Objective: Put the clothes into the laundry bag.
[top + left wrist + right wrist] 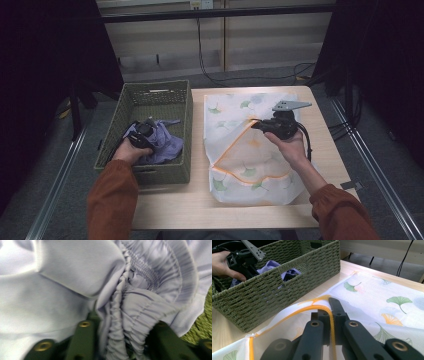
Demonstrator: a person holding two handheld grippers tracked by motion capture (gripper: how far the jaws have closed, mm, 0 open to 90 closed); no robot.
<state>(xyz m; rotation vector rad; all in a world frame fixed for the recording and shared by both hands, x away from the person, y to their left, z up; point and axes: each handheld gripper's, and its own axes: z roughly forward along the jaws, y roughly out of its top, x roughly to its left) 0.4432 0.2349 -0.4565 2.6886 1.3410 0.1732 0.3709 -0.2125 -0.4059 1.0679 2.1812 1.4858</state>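
Left claw (120, 340) grasps the lilac garment (75, 290) in the basket (175, 95); lift clear. Right claw (332, 315), clenched on the bag's orange rim (287, 316), holds it raised.

The left gripper (145, 131) points down and away from the person, gripped by the left hand (129, 150), whose forearm in a rust-orange sleeve (112, 197) reaches in from below. Its jaws are pinched together on a gathered fold of cloth (120, 312). The right gripper (257, 125) lies nearly level, pointing across toward the left one, held by the right hand (289, 145). Its jaws are clamped on an orange edge (331, 315).
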